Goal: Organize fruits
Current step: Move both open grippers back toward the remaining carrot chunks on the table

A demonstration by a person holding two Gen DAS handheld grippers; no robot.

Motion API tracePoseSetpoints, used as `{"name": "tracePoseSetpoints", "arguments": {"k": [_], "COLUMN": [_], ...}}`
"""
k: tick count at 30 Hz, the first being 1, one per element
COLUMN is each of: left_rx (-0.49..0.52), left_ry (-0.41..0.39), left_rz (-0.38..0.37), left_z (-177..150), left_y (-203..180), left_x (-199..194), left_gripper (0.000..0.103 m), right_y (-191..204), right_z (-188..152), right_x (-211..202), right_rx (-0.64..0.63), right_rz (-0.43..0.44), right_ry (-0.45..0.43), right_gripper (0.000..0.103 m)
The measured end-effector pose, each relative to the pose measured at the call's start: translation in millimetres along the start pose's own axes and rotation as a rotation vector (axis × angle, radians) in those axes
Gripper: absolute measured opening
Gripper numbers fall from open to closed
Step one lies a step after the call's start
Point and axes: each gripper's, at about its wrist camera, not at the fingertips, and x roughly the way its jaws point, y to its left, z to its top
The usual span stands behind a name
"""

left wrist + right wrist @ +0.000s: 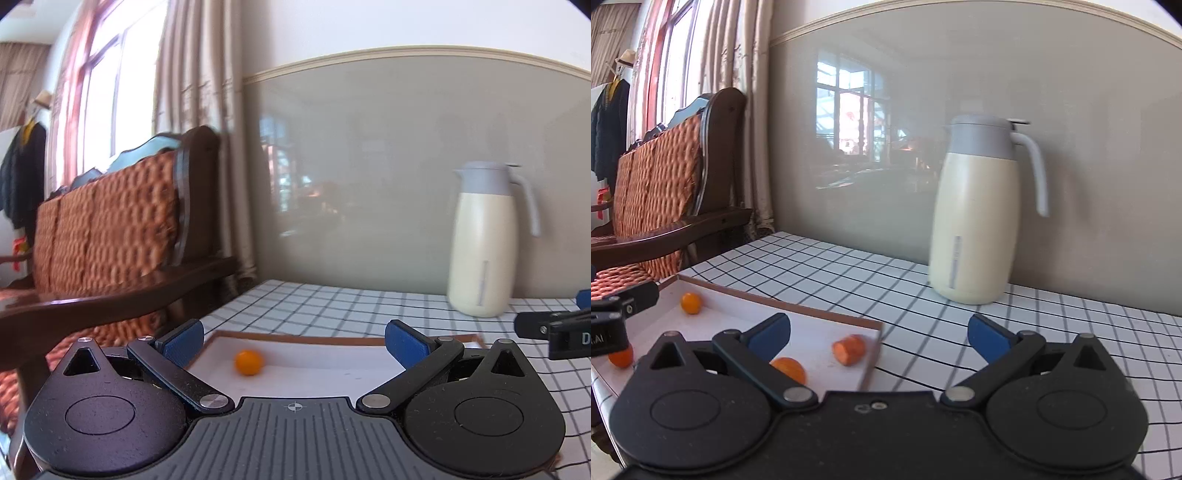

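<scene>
We find both tongs spread wide and holding nothing. The left tongs (294,338) hang over the near edge of the tray (295,338), a shallow white box with a brown rim lying on the checked worktop (332,306). One small orange fruit (249,362) sits inside the tray near its far left corner, apart from both blue pads (184,341). The right tongs (879,334) are placed at the tray's right edge, the left pad over the tray floor and the right pad over bare worktop. From this side we count four pieces in the tray (798,308): the small fruit (690,303) by the far rim, another (621,356) at the near left partly behind the left tongs' body, a half-hidden orange piece (790,369) behind the right tongs' linkage, and a cut reddish-orange piece (849,349) close to the right wall. A cream jug (975,221) with a grey lid stands upright on the worktop beyond the tray, to its right, against the wall.
</scene>
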Motion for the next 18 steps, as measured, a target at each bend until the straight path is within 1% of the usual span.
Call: {"name": "tracePoseSetpoints", "arguments": {"k": [7, 11, 14, 16, 18], "left_rx": [0.043, 0.038, 0.011, -0.016, -0.009], "left_ry": [-0.01, 0.012, 0.017, 0.023, 0.021], "left_rz": [-0.067, -0.132, -0.174, -0.19, -0.192], "left_z": [5, 7, 8, 8, 7], "left_y": [-44, -65, -77, -84, -94], "left_x": [-13, -18, -22, -23, -24], "left_gripper": [0.103, 0.103, 0.103, 0.103, 0.103], "right_y": [-27, -43, -57, -66, -76], "right_z": [-3, -6, -9, -12, -14], "right_x": [-15, -22, -26, -28, -30], "right_rx": [0.014, 0.023, 0.031, 0.041, 0.047], "right_rz": [-0.033, -0.053, -0.071, -0.082, -0.096], "right_ry": [-0.004, -0.004, 0.001, 0.002, 0.006], "right_gripper": [0.097, 0.097, 0.097, 0.097, 0.097]}}
